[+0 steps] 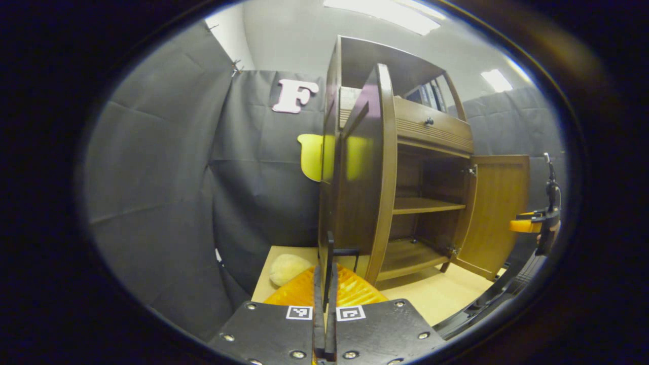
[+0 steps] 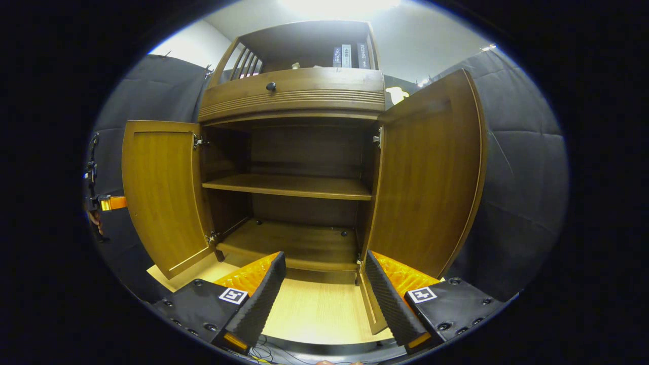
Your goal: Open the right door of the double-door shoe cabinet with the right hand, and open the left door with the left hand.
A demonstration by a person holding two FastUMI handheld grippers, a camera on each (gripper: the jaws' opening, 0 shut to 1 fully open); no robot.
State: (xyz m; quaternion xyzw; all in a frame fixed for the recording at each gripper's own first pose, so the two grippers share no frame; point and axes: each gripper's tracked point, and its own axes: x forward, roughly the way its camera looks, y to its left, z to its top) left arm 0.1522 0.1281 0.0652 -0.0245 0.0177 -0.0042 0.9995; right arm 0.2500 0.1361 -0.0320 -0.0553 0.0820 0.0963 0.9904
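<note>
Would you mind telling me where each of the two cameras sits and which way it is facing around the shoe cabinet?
Left gripper view: rides the left gripper, off the cabinet's left side, facing the left door's edge; its own fingers are closed together on the door's handle.
Right gripper view: rides the right gripper, squarely facing the cabinet's open front; its own fingers are spread apart.
Shared: both doors open, the shelf, the drawer knob.

Black quilted cloth walls [image 1: 162, 167] close in left and right, a pale grey ceiling overhead with bright rectangular light panels [image 1: 385, 12] glaring (one more farther right). Underfoot, a light wooden board floor [image 2: 314, 309], and a cream fuzzy lump [image 1: 286, 268] resting near the left wall.
</note>
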